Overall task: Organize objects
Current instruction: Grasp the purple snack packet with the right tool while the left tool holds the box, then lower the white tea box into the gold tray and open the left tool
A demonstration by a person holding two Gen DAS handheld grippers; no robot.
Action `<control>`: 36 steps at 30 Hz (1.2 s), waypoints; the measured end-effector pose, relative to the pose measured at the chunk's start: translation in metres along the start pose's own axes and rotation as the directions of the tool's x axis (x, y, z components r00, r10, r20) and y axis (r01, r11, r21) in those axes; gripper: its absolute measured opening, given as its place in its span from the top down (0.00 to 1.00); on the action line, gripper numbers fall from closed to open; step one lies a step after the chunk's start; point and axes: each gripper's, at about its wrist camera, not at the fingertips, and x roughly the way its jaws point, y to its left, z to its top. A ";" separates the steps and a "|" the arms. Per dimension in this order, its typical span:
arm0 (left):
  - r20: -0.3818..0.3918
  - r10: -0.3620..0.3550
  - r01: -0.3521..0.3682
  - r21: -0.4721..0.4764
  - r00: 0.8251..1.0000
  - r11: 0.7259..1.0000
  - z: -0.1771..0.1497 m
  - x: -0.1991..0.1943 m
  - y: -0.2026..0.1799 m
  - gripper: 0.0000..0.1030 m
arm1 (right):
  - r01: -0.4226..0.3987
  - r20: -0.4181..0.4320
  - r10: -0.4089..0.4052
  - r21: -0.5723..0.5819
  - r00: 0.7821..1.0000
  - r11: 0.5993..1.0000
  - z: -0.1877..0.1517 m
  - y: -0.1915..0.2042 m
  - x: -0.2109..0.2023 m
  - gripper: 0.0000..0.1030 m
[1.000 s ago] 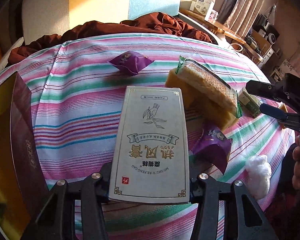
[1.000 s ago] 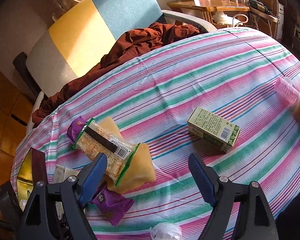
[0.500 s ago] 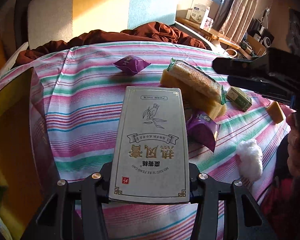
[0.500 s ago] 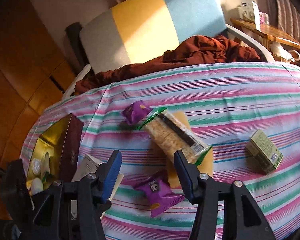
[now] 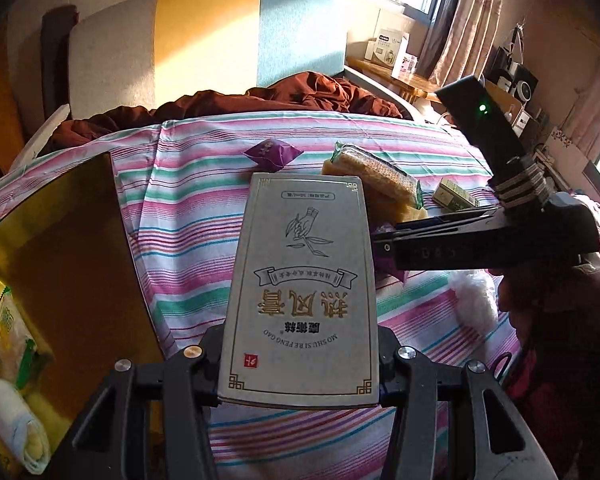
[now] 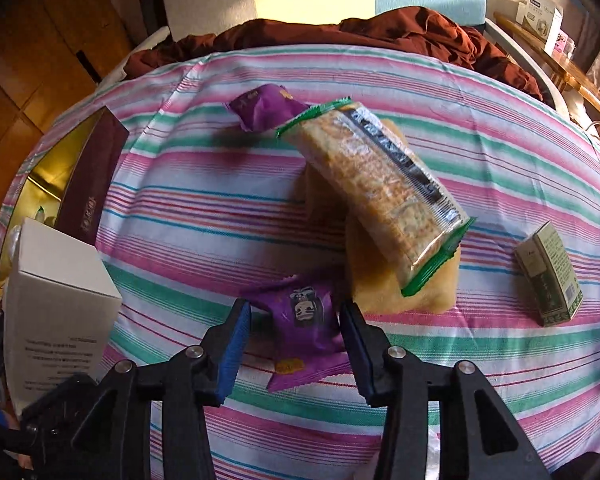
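1. The left gripper (image 5: 300,376) is clamping the grey box (image 5: 300,288).
2. The right gripper (image 6: 296,340) has just been closing, its jaws straddling, not yet pinching, the near purple packet (image 6: 304,320) on the striped cloth (image 6: 204,216).
3. The gold-lined box (image 5: 56,240) is lying left.

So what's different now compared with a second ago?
The right gripper swung from over the green box to the near purple packet. Its jaws have just been closing, and the packet now sits between them, though contact isn't clear. The left gripper keeps hold of the grey box, now nearer the gold bin. Crackers, the far packet and the green box lie unmoved.
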 end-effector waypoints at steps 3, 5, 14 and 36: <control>-0.005 -0.006 0.006 -0.002 1.000 1.000 -0.002 0.001 0.000 0.50 | 0.051 -0.037 -0.052 -0.047 0.998 0.998 -0.003 0.007 0.009 0.60; -0.009 -0.009 0.009 -0.002 1.000 1.000 -0.004 0.002 -0.001 0.50 | 0.050 -0.031 -0.052 -0.070 0.998 0.996 -0.004 0.011 0.008 0.66; -0.007 -0.039 0.039 0.012 0.999 0.999 -0.005 -0.004 -0.004 0.50 | 0.067 -0.027 -0.070 -0.093 0.997 0.993 -0.008 0.013 0.007 0.66; -0.079 0.309 -0.314 -0.404 0.948 0.859 0.004 -0.060 0.261 0.50 | 0.115 -0.013 -0.118 -0.133 0.993 0.984 -0.013 0.020 0.006 0.66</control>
